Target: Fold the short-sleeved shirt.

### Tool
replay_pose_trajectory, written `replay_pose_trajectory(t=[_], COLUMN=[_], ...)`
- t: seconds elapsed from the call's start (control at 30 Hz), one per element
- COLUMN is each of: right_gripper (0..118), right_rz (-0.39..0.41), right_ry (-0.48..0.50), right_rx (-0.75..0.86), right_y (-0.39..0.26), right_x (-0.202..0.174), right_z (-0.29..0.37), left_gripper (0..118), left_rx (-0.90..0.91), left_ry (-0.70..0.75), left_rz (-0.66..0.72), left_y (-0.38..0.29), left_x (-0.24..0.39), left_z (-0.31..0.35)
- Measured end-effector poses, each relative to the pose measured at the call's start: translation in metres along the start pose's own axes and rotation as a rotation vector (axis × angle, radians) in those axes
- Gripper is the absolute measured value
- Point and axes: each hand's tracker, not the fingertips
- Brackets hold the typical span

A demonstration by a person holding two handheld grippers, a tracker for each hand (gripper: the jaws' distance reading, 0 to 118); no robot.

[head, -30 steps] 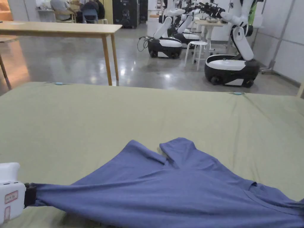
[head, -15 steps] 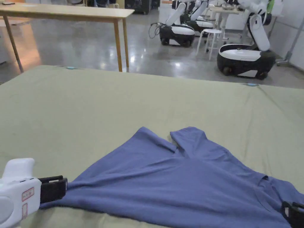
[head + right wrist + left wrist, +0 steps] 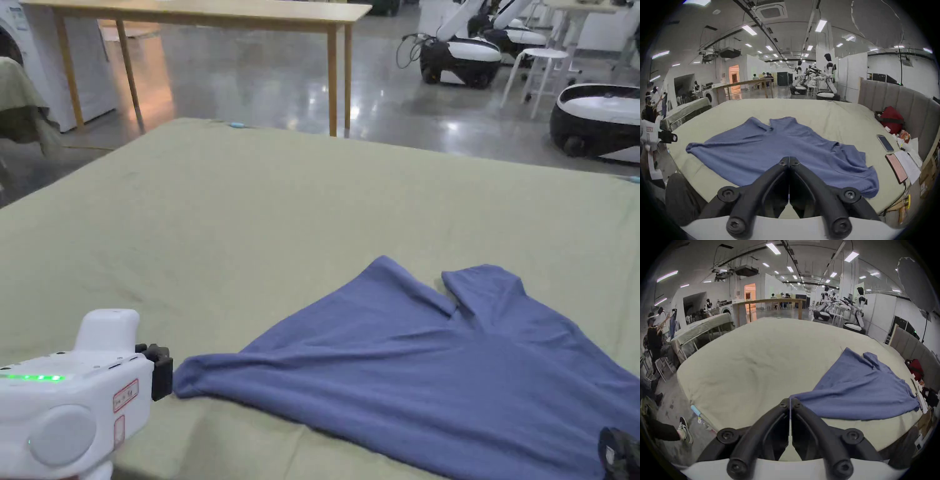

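Note:
A blue short-sleeved shirt (image 3: 437,369) lies spread and a little rumpled on the olive-green bed cover (image 3: 250,219), one sleeve pointing away from me. My left gripper (image 3: 164,374) is shut at the shirt's left corner. In the right gripper view, the left gripper (image 3: 672,137) stands apart from that corner, which rests on the cover. In the left gripper view, its tips (image 3: 790,400) sit just before the shirt (image 3: 859,391). My right gripper (image 3: 789,160) is shut, its tips over the shirt's (image 3: 778,151) near part. Whether cloth is pinched there I cannot tell. It also peeks in as the right gripper (image 3: 615,453) at the bottom right.
Two phones (image 3: 885,142) (image 3: 896,168), papers and a red bag (image 3: 891,120) lie at the bed's right side by a padded headboard. Beyond the bed are a wooden table (image 3: 206,9), wheeled robots (image 3: 594,119) and a stool. A person stands off to the left (image 3: 654,340).
The shirt was stretched taut from my left gripper; now its left corner lies slack on the cover, free of the jaws. The head camera has swung down and to the left.

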Motion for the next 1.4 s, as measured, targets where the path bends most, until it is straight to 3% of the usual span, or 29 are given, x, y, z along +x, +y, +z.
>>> replay_pose_trajectory(t=[0.03, 0.07, 0.1, 0.13, 0.17, 0.27, 0.4, 0.47, 0.5, 0.57, 0.6, 0.8, 0.9, 1.17, 1.2, 1.27, 1.3, 1.33, 1.37, 1.4], right_gripper=[1, 1, 1, 1, 1, 1, 1, 1, 1, 1, 1, 1, 1, 1, 9, 42, 42, 106, 118, 114], right_rz=[0.004, 0.001, -0.008, -0.018, -0.022, -0.018, -0.019, -0.017, -0.018, -0.021, -0.025, -0.042, -0.009, 0.116, 0.112, 0.105, 0.095, 0.085, 0.092, 0.094], right_ry=[0.001, 0.002, 0.021, 0.036, 0.038, 0.058, 0.07, 0.067, 0.065, 0.066, 0.061, 0.039, -0.011, -0.015, -0.014, 0.002, 0.031, 0.062, 0.052, 0.071], right_rx=[0.001, 0.004, 0.0, -0.005, -0.012, -0.033, -0.079, -0.104, -0.115, -0.131, -0.136, -0.14, -0.154, -0.337, -0.376, -0.44, -0.461, -0.509, -0.491, -0.507], right_y=[-0.001, -0.001, -0.001, -0.001, -0.001, -0.005, -0.012, -0.016, -0.018, -0.022, -0.022, -0.001, 0.024, 0.096, 0.1, 0.106, 0.108, 0.107, 0.11, 0.116], right_x=[-0.005, -0.01, -0.014, -0.017, -0.021, -0.029, -0.031, -0.03, -0.029, -0.028, -0.027, -0.002, 0.025, 0.095, 0.102, 0.11, 0.113, 0.114, 0.114, 0.11], right_z=[-0.001, -0.002, -0.004, -0.006, -0.009, -0.016, -0.025, -0.03, -0.032, -0.037, -0.039, -0.062, -0.099, -0.252, -0.271, -0.297, -0.309, -0.319, -0.321, -0.327], left_gripper=[9, 26, 60, 109, 118, 112, 110, 99, 86, 23, 4, 4, 4, 5, 5, 5, 5, 5, 5, 5], left_rx=[-0.024, -0.055, -0.082, -0.102, -0.151, -0.234, -0.277, -0.269, -0.255, -0.251, -0.241, -0.243, -0.243, -0.234, -0.231, -0.235, -0.236, -0.24, -0.245, -0.25], left_ry=[-0.02, -0.033, -0.037, -0.034, -0.018, 0.043, -0.006, -0.034, -0.05, -0.149, -0.106, -0.101, -0.1, -0.099, -0.096, -0.097, -0.096, -0.093, -0.091, -0.091], left_rz=[-0.001, -0.008, -0.012, -0.021, -0.053, -0.138, -0.137, -0.143, -0.134, -0.117, -0.143, -0.169, -0.159, -0.1, -0.096, -0.09, -0.09, -0.09, -0.092, -0.096], left_y=[0.002, 0.006, 0.009, 0.01, 0.013, 0.015, 0.019, 0.02, 0.021, 0.02, 0.02, 0.019, 0.017, 0.015, 0.015, 0.016, 0.016, 0.016, 0.016, 0.017], left_x=[-0.001, -0.001, -0.001, -0.001, -0.001, 0.0, 0.005, 0.009, 0.012, 0.018, 0.017, 0.02, 0.02, 0.024, 0.025, 0.026, 0.027, 0.029, 0.03, 0.03], left_z=[-0.007, -0.014, -0.023, -0.034, -0.048, -0.084, -0.108, -0.106, -0.101, -0.09, -0.092, -0.085, -0.086, -0.082, -0.081, -0.08, -0.081, -0.082, -0.083, -0.084])
